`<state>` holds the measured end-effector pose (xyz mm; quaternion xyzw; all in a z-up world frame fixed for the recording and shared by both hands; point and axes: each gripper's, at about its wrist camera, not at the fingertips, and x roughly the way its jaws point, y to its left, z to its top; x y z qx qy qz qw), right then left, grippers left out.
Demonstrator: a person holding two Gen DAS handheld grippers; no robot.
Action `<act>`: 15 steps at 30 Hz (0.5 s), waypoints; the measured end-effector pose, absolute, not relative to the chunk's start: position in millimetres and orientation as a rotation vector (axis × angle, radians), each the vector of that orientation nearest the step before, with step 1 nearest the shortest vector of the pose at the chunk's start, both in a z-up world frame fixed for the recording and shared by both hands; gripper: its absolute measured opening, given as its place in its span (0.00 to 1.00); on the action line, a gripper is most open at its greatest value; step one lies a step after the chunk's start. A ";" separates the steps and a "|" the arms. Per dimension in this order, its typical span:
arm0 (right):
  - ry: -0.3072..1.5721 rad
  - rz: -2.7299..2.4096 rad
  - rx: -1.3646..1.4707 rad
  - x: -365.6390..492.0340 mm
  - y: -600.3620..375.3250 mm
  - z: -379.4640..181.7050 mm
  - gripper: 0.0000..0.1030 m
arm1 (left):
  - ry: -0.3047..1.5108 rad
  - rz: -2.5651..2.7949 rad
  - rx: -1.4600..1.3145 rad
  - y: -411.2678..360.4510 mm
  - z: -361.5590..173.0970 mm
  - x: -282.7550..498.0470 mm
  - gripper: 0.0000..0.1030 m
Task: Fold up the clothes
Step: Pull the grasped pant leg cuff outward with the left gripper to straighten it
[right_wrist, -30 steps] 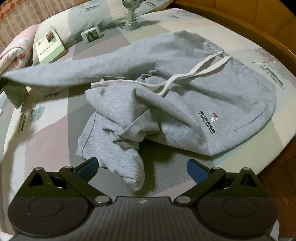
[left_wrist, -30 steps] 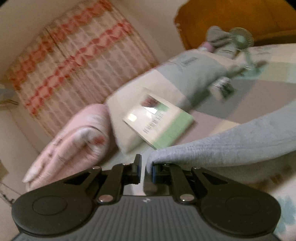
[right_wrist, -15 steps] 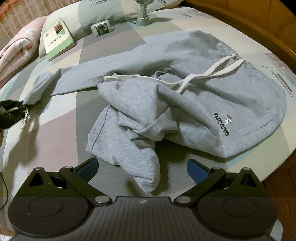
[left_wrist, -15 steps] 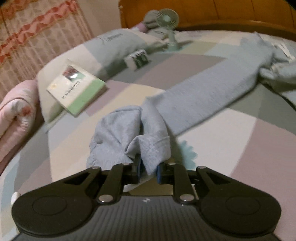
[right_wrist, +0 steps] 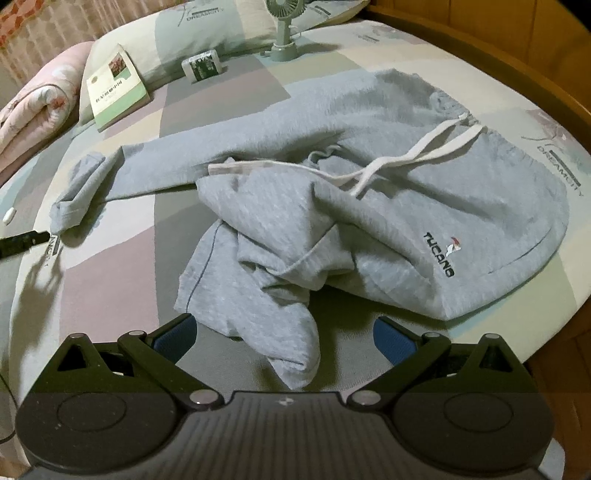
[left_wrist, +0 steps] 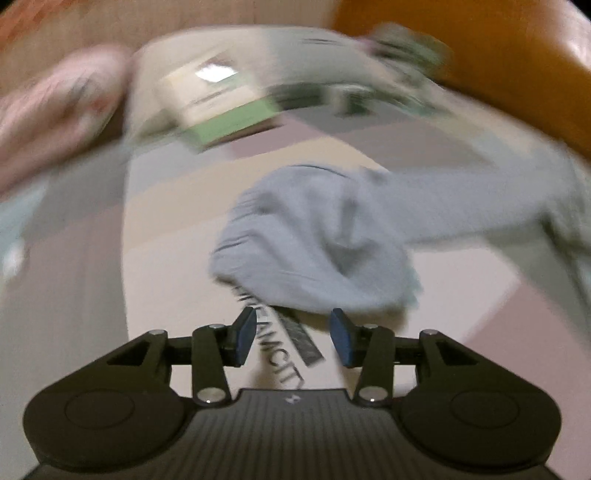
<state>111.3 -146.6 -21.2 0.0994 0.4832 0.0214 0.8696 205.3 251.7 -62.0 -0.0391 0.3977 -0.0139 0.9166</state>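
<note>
Lying crumpled on the pastel patchwork bedsheet (right_wrist: 110, 295), the grey fleece drawstring sweatpants (right_wrist: 406, 206) are not folded: one leg runs straight out ahead-left of the right gripper (right_wrist: 282, 334), its cuff (right_wrist: 74, 199) bunched and doubled over, while the other leg (right_wrist: 258, 306) is twisted into a heap directly ahead of that gripper's fingertips, its end reaching between them. Right gripper: spread wide, nothing held. Left gripper (left_wrist: 293, 338): parted, nothing between the blue pads (left_wrist: 245, 338), hovering just short of the bunched cuff (left_wrist: 314, 251); its view is motion-blurred. Step judged in hand: laying the legs out flat ahead of folding. Next move likely calls for a pinch on the crumpled leg's hem and a pull away from the waistband (right_wrist: 461, 122) to take out the twist. Edges: wooden bed frame (right_wrist: 535, 74) curves close to the far right of the right gripper, near the waistband; bare sheet lies open to its left. Beyond the outstretched leg: green-edged paperback book (right_wrist: 116, 86), small standing fan (right_wrist: 282, 22), folded pink quilt (right_wrist: 40, 99), all well apart from the garment.
</note>
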 end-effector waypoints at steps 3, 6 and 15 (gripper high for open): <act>1.006 0.041 0.209 110.1 -147.5 -19.7 1.00 | 0.828 0.013 -0.343 283.9 -68.2 222.4 0.39; 1.008 0.033 0.209 110.4 -148.5 -20.3 1.00 | 0.838 0.031 -0.535 304.6 -80.7 237.5 0.38; 1.011 0.013 0.210 112.8 -151.3 -22.2 1.00 | 0.801 0.088 -0.746 323.6 -108.6 273.2 0.39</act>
